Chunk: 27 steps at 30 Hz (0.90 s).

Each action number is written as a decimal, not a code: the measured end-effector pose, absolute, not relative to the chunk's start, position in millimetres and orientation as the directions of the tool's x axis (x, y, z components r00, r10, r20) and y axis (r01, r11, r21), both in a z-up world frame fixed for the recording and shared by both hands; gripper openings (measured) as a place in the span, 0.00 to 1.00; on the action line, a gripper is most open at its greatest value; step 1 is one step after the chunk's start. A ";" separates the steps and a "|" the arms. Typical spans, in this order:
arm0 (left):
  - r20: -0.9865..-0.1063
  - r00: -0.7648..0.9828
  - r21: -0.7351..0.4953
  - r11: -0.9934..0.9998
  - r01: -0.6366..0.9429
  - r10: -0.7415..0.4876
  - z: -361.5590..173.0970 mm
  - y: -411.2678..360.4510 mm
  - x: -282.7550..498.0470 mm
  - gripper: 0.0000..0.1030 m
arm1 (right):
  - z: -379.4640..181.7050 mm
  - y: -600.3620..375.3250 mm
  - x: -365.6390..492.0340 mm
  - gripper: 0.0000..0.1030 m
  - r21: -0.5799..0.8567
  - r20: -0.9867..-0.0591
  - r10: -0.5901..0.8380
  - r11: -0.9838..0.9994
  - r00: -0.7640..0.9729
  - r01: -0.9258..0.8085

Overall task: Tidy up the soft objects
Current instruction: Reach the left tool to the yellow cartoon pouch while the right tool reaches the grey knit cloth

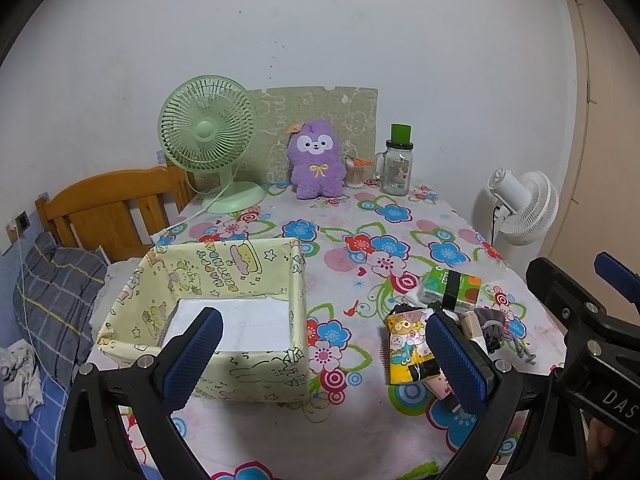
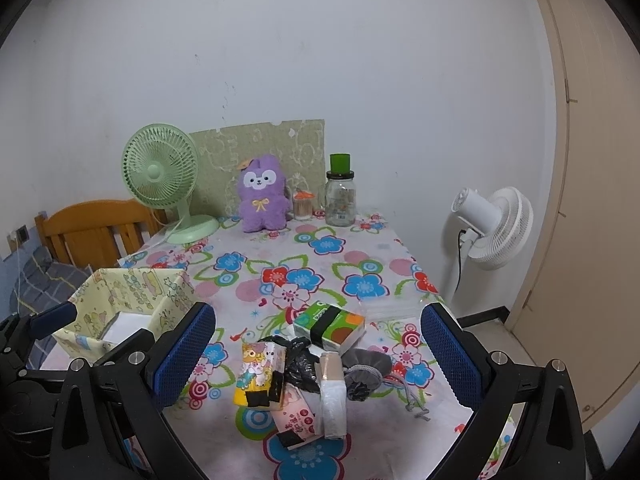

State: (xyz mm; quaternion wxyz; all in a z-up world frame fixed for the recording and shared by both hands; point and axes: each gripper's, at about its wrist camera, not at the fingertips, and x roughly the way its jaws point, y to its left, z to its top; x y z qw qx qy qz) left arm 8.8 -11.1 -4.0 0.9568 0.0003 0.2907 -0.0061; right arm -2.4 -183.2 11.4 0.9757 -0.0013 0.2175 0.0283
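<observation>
A pile of soft things lies on the flowered tablecloth: a yellow cartoon tissue pack (image 2: 260, 376) (image 1: 410, 346), a green tissue pack (image 2: 330, 324) (image 1: 450, 286), a pink pack (image 2: 298, 416), a black plastic bag (image 2: 298, 362), a beige and white roll (image 2: 333, 392) and a grey drawstring pouch (image 2: 366, 372) (image 1: 490, 326). A pale yellow fabric box (image 1: 216, 320) (image 2: 128, 308) stands at the left, with only a white bottom showing. My left gripper (image 1: 324, 356) hangs open between box and pile. My right gripper (image 2: 318, 356) is open above the pile, holding nothing.
At the back stand a green desk fan (image 1: 208, 140), a purple plush toy (image 1: 316, 160), a cotton swab jar (image 1: 356, 172) and a glass mug jar (image 1: 396, 168). A white floor fan (image 2: 496, 226) is right of the table, a wooden headboard (image 1: 116, 208) and bed left.
</observation>
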 end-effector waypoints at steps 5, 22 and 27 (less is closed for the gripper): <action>-0.570 0.821 -0.008 0.999 0.031 -0.030 -11.0 -17.2 15.4 0.99 | 6.5 -184.0 5.4 1.00 0.006 -0.439 0.057 0.998 0.897 -0.061; -0.636 0.764 -0.023 0.992 0.121 -0.108 -36.4 -56.4 42.8 0.96 | -18.8 -201.1 34.8 0.96 0.021 -0.498 0.085 0.996 0.863 -0.087; -0.658 0.744 -0.022 0.991 0.135 -0.116 -43.9 -66.5 51.7 0.96 | -27.0 -209.0 42.3 0.95 0.033 -0.517 0.085 0.996 0.851 -0.080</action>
